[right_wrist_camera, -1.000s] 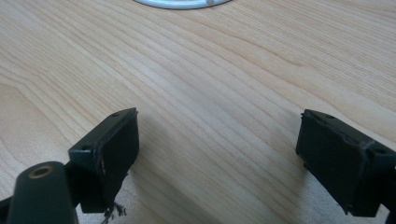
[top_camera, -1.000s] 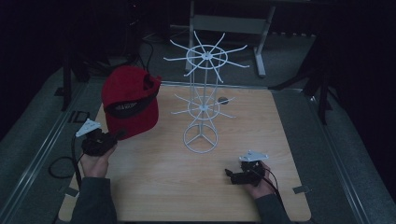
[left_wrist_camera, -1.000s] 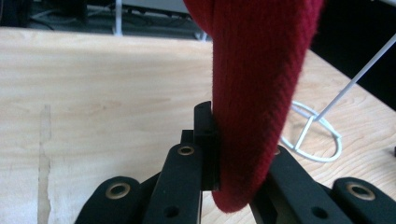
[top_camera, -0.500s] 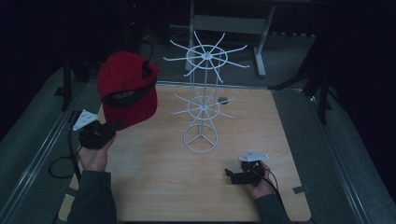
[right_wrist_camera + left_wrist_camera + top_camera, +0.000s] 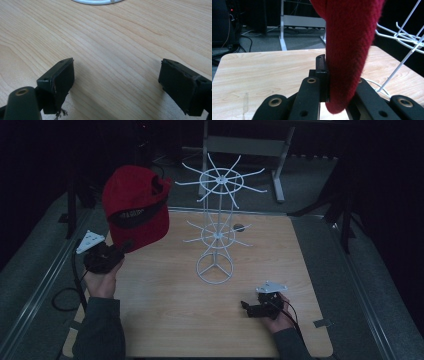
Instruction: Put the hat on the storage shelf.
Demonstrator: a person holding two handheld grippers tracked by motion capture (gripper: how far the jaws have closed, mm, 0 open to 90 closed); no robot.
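Note:
A red cap (image 5: 135,205) with a dark band hangs in the air over the table's left side, held by its brim. My left gripper (image 5: 124,247) is shut on that brim; in the left gripper view the red fabric (image 5: 348,50) fills the gap between the black jaws. A white wire rack (image 5: 217,217) with two tiers of radiating hooks stands at the table's middle, to the right of the cap. My right gripper (image 5: 246,307) rests low on the wooden table (image 5: 165,320) near the front right, its jaws wide open over bare wood (image 5: 117,65).
The rack's round base (image 5: 215,268) sits on the table between the two hands. A small dark spot (image 5: 238,227) lies behind the rack. Grey floor strips run along both sides, and a desk frame (image 5: 245,145) stands behind the table.
My left gripper has lifted the cap higher and slightly toward the far side. The right gripper has stayed put.

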